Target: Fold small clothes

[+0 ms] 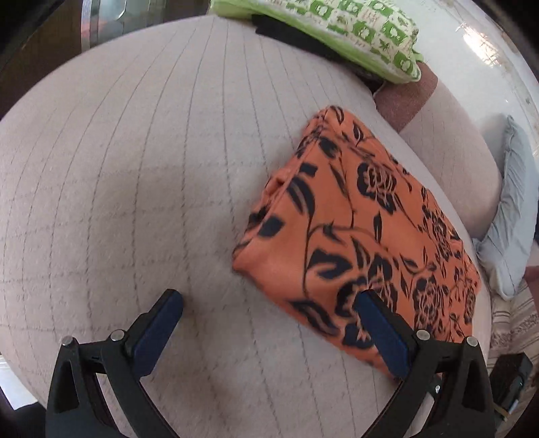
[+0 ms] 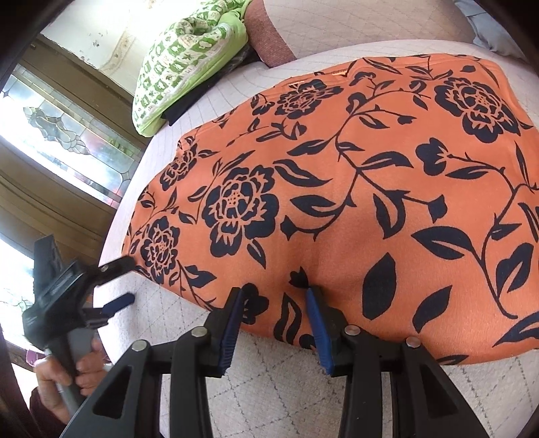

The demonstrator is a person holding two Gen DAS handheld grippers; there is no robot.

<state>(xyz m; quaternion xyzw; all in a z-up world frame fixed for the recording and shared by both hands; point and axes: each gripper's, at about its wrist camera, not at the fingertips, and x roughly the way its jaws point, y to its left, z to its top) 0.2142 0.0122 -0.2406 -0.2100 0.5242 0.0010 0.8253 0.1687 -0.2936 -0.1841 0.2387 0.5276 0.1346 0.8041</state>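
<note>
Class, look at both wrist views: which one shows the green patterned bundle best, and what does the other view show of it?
The right wrist view: the green patterned bundle appears whole, resting on dark fabric. The left wrist view crops it at the top edge.

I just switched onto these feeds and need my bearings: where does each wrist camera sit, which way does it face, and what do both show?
Left wrist: on the left gripper, angled down at the quilted surface; open jaws, one finger over the orange floral cloth.
Right wrist: on the right gripper, angled down at the cloth's near edge; left gripper and hand at left.
Shared: cloth, green patterned bundle.
</note>
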